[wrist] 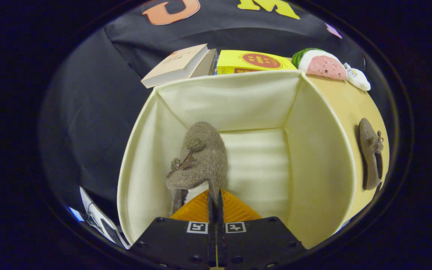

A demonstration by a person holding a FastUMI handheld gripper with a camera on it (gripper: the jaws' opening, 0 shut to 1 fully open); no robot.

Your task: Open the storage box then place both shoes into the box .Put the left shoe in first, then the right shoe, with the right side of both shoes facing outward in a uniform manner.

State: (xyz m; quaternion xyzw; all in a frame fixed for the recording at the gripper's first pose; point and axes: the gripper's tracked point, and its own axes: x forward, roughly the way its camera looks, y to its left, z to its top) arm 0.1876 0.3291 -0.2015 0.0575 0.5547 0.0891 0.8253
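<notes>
Inside the open storage box [324, 157], just ahead of my fingers, the first shoe [201, 157] hangs toe-forward above the pale floor, close to the left wall. My gripper [215, 197] has its fingers drawn almost fully together, pinching a thin fold of the shoe's heel rim between them; both seem to press on it, though the contact itself is partly hidden by the shoe's fuzzy upper.

I judge the step in hand to be setting this first shoe down. To do it well I want to lower until the sole meets the floor, keep it parallel to the left wall, and only then part the fingers, so it does not tip onto its side. Which side of the shoe faces outward I cannot tell from here.

The second shoe [370, 153] lies on the tan surface outside the right wall, well apart from the first.

For room: the left wall is near the shoe, so I should not drift that way. The right half of the box floor is free, which I want to leave for the second shoe. The far rim has a book [176, 63], a yellow carton [253, 63] and a plush toy [323, 65] just beyond it, so lifting straight up and back looks safest.
</notes>
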